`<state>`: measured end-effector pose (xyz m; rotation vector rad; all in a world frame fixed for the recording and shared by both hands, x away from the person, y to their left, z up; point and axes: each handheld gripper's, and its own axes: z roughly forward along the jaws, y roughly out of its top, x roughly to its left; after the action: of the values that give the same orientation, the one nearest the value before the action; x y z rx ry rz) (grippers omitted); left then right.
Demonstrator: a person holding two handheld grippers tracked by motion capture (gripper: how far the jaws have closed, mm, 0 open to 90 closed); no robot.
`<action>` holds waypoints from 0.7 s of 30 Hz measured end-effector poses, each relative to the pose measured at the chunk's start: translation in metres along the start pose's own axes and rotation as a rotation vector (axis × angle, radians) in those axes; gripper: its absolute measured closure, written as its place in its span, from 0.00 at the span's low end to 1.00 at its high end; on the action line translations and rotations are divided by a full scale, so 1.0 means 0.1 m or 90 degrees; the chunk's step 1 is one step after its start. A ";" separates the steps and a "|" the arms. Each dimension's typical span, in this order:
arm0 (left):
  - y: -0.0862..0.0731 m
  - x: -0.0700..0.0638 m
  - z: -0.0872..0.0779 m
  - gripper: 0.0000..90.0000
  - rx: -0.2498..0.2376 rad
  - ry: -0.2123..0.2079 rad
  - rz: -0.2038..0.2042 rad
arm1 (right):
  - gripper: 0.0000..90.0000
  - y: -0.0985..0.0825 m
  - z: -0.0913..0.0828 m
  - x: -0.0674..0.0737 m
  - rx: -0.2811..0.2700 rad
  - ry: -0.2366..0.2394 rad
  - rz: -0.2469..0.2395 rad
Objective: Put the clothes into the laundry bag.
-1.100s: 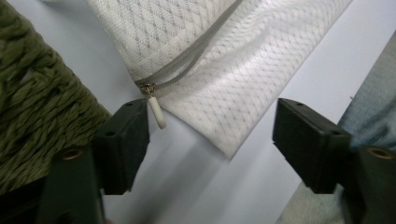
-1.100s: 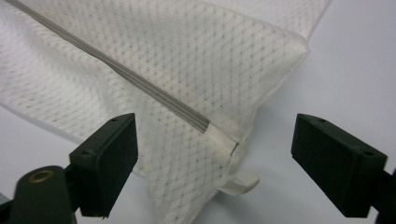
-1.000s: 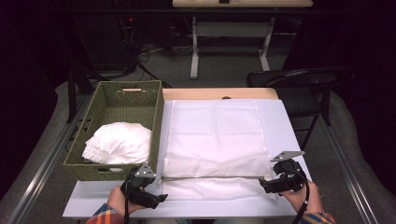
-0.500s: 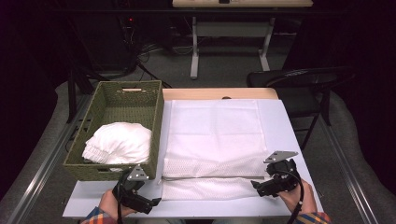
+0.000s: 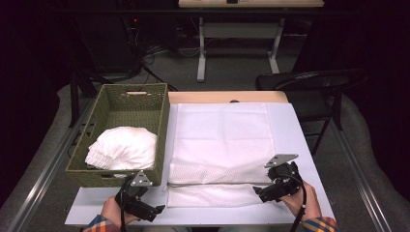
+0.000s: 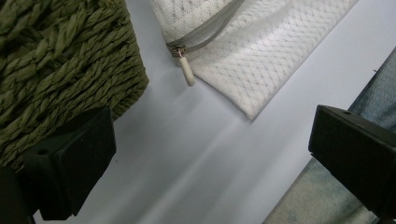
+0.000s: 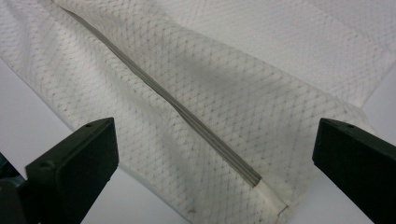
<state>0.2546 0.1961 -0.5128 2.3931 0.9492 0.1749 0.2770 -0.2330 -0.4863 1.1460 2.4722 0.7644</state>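
My left tongs point(image 5: 153, 209) and right tongs point(image 5: 257, 192), just opened, stand wide and empty beside the flat white mesh bag point(image 5: 220, 145) with its grey zipper point(image 6: 205, 31). The woven green basket point(image 5: 159, 125) holds bunched white cloth point(image 5: 122, 147).

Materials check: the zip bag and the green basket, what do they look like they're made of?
Mesh laundry bag: white synthetic-looking netting, matte, with a diamond-hole weave; grey zipper tape and a cream pull that looks like plastic. Basket: olive twisted cord, probably paper rope or seagrass, woven in thick matte braids; which fibre, the look leaves open.

The basket point(image 5: 121, 140) walls off the table's left; bare table point(image 5: 300, 130) stays passable right of the mesh bag point(image 5: 220, 145).
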 end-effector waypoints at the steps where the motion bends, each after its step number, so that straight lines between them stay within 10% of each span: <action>1: 0.00 0.00 0.00 0.01 -0.001 0.000 -0.001 | 0.00 0.02 0.02 0.01 0.002 0.000 -0.003; 8: 0.01 0.01 0.04 0.01 0.005 -0.002 0.005 | 0.02 0.18 0.17 0.06 0.011 -0.003 -0.025; 21: 0.02 0.00 0.07 0.02 0.005 -0.007 0.012 | 0.41 0.50 0.59 0.24 0.052 0.022 -0.110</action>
<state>0.2583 0.1918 -0.5178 2.4089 0.9243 0.1654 0.3201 -0.1676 -0.5059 0.9376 2.6115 0.6446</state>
